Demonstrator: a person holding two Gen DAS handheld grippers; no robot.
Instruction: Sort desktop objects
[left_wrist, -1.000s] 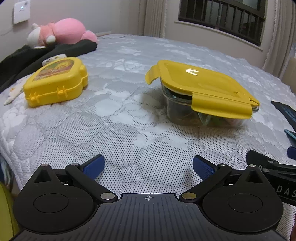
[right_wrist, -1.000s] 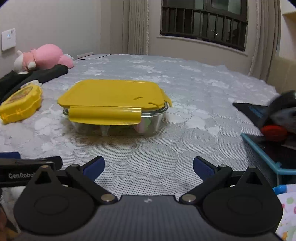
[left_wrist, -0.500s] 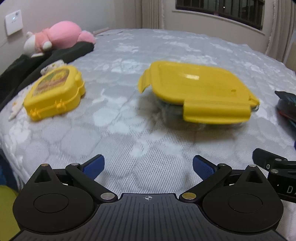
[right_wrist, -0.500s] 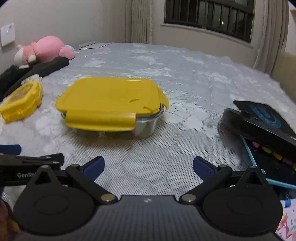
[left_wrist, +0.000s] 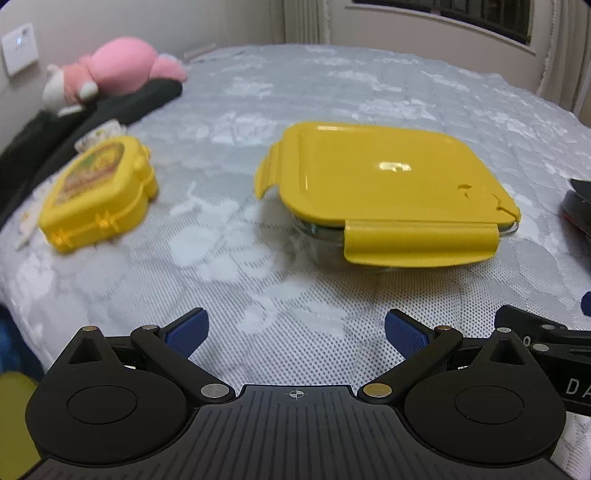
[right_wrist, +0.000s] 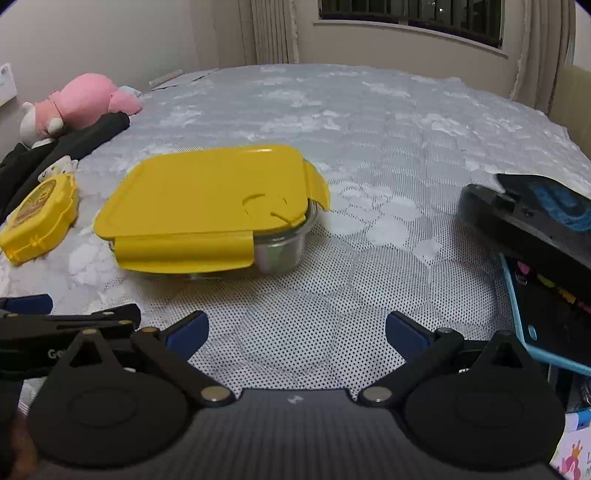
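Note:
A glass container with a yellow clip lid (left_wrist: 388, 188) (right_wrist: 210, 206) sits in the middle of a grey patterned mattress (left_wrist: 332, 92) (right_wrist: 369, 122). Left of it lies a small yellow plastic case (left_wrist: 98, 192) (right_wrist: 38, 218) with a picture on top. My left gripper (left_wrist: 295, 330) is open over the near edge, well short of the container, with nothing between its blue pads. My right gripper (right_wrist: 297, 330) is open too and holds nothing, a little right of the container. Each gripper shows at the edge of the other's view.
A pink plush toy (left_wrist: 118, 66) (right_wrist: 81, 99) and dark clothing (left_wrist: 74, 129) (right_wrist: 66, 147) lie at the far left. A black device (right_wrist: 532, 214) rests on a blue-rimmed box (right_wrist: 524, 325) of small coloured items at the right. Curtains and a window stand beyond the bed.
Both grippers have risen and tipped downward, so the container and the yellow case are seen more from above. The black device on the right has come into clear view. Jaws stayed open.

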